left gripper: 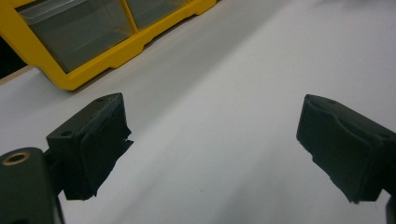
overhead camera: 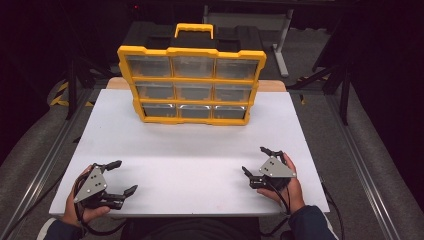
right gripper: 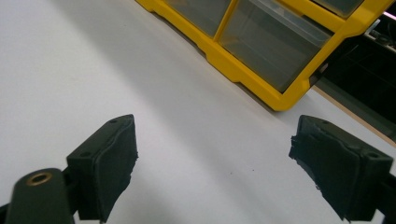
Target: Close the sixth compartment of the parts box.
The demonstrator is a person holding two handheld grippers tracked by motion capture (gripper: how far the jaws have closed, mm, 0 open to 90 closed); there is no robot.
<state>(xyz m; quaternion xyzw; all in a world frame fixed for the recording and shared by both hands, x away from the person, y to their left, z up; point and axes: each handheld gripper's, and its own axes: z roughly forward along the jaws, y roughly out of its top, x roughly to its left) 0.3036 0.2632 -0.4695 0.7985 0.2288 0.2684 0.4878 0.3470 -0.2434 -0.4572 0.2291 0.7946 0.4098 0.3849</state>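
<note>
Two hand-held black two-jaw grippers rest at the near edge of the white rectangular table top (overhead camera: 190, 150): the left gripper (overhead camera: 122, 177) and the right gripper (overhead camera: 256, 161), both with jaws spread wide and holding nothing. The yellow plastic organiser case with nine clear drawers (overhead camera: 192, 85) stands upright at the far middle of the table, well apart from both.

Risk, as judged: the case stands tall on a narrow base. A one-sided pull on a drawer could tip or drag it forward. Clear drawer fronts offer little purchase; jaws may slip off.
</note>
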